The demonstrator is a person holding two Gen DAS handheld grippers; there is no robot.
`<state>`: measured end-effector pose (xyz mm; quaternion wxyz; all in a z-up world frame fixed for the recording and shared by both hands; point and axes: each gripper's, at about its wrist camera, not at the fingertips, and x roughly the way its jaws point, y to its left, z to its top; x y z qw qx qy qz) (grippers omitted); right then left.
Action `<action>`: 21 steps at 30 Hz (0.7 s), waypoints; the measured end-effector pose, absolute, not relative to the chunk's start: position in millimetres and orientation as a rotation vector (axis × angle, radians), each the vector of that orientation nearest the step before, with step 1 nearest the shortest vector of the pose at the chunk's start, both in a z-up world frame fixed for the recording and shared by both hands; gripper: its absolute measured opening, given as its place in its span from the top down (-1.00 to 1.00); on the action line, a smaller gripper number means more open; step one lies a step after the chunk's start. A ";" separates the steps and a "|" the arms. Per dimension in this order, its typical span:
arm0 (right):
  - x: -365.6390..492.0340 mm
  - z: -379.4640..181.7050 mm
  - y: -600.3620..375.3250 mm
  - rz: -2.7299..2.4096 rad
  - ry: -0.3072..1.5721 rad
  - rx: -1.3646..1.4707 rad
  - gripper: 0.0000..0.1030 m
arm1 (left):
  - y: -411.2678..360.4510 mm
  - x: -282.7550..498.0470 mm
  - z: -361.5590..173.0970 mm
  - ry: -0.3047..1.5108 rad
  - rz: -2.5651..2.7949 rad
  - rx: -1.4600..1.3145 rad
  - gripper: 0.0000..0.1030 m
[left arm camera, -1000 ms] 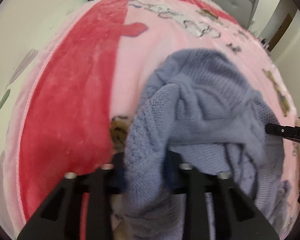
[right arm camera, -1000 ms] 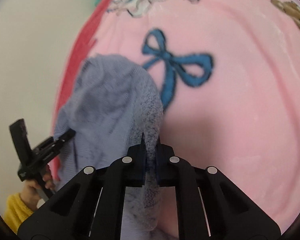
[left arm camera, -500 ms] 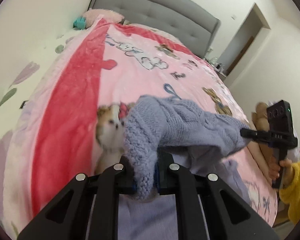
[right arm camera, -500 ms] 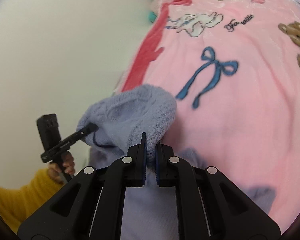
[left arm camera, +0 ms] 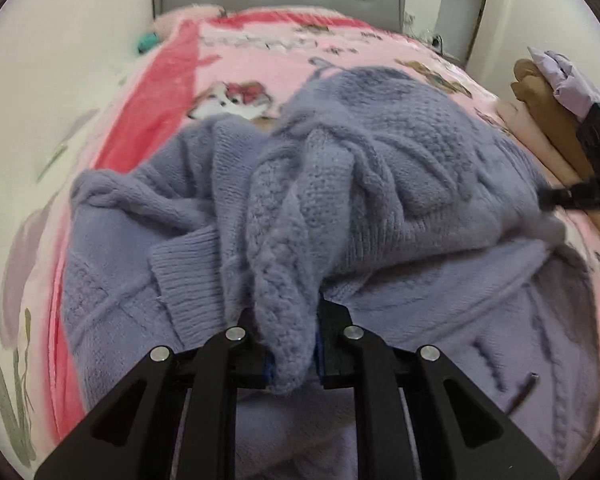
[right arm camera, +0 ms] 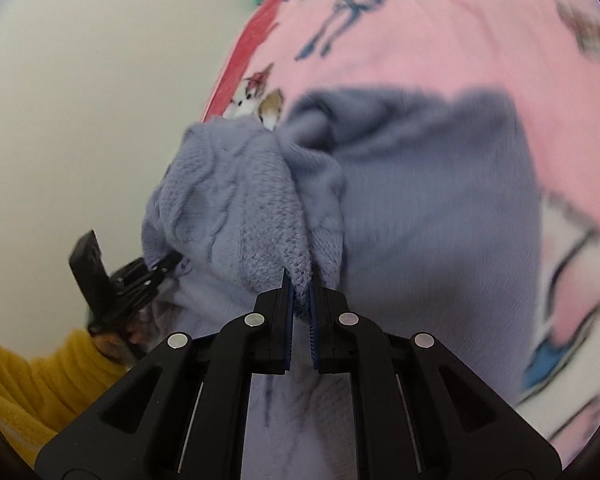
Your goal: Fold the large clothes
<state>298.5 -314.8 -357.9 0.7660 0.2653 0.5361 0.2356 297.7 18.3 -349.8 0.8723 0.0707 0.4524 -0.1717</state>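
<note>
The left tongs (left arm camera: 292, 344) pinch a thick bunched edge of the lavender cable-knit sweater (left arm camera: 380, 168), their jaws opening a little at this moment; the right tongs (right arm camera: 299, 304) are clamped tight on another edge. The sweater hangs between them, its lower part lying on the pink-and-red plush blanket (left arm camera: 172, 92) covering the bed. The loosening left grip could let the heavy knit slide out, so the fold would collapse unevenly.

Lavender cable-knit sweater (left arm camera: 380, 168): bunched, top layer doubled over lower half, lying on pink blanket (left arm camera: 260, 60), near its red border.
</note>
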 end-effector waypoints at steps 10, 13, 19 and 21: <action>306.9 -314.7 -296.4 0.474 1.036 0.393 -0.06 | 4.2 278.7 -293.6 0.749 -0.441 0.306 -0.32; 328.0 -290.2 -298.6 0.486 0.999 0.321 -0.10 | 6.1 286.5 -267.6 0.709 -0.498 0.323 -0.34; 389.2 -276.6 -285.5 0.540 0.992 0.308 -0.26 | 3.2 367.6 -260.4 0.852 -0.528 0.162 -0.47; 407.9 -285.8 -269.4 0.563 1.039 0.295 -0.26 | 0.4 387.3 -268.2 0.878 -0.524 0.132 -0.47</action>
